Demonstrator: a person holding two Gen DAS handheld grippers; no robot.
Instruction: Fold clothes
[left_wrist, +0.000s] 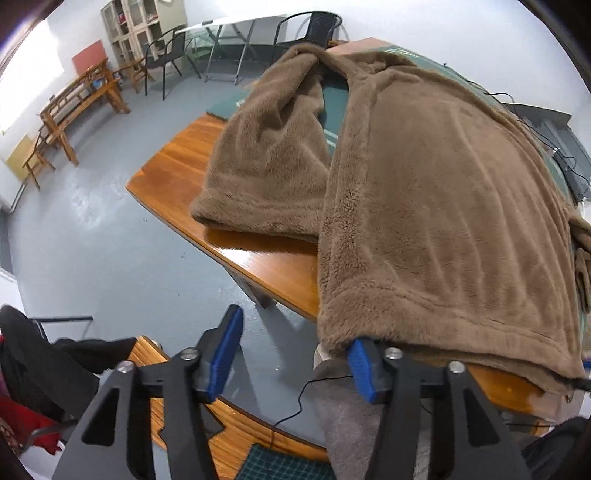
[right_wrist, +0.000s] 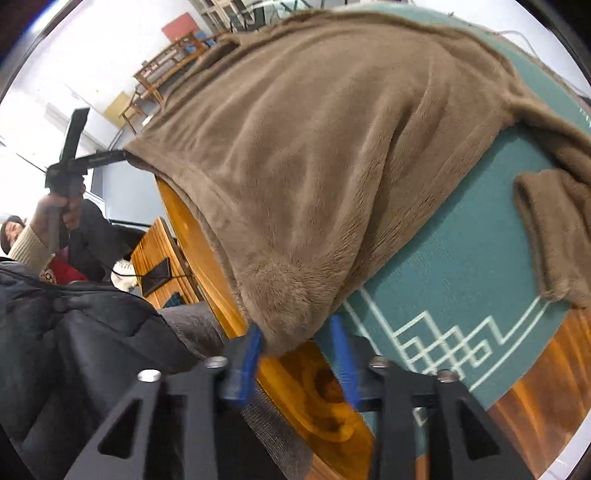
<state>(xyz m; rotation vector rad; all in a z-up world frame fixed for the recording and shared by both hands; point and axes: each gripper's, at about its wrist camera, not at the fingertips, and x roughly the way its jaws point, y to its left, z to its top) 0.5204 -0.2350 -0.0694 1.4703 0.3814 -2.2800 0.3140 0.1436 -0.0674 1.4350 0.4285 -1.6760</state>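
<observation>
We see a brown fleece top (left_wrist: 424, 192) spread across a wooden table (left_wrist: 266, 266), partly over a teal mat (right_wrist: 461, 258) with a white line pattern. In the left wrist view the top fills the frame from twelve o'clock round to four o'clock, its hem hanging over the table's near edge at about five o'clock. One sleeve (left_wrist: 269, 155) lies folded toward ten o'clock of the body, with a strip of mat showing between them.

The left gripper (left_wrist: 291, 363) stands with its jaws wide apart. Its right blue finger (left_wrist: 364, 373) sits just under the hem, touching the cloth; the left one is in free air over the grey floor (left_wrist: 110, 229), so nothing is pinched.

In the right wrist view the top's corner droops at six o'clock into the gap of the right gripper (right_wrist: 297, 356). Its jaws are parted, the left blue finger (right_wrist: 247, 363) touching the fleece, the other just beside it; the cloth is between them but not squeezed. A cuff (right_wrist: 550, 236) rests on the mat at three o'clock. At nine o'clock a hand (right_wrist: 61, 214) holds the other gripper at the hem's far corner. Wooden benches (left_wrist: 77, 107) stand at ten o'clock across the room.
</observation>
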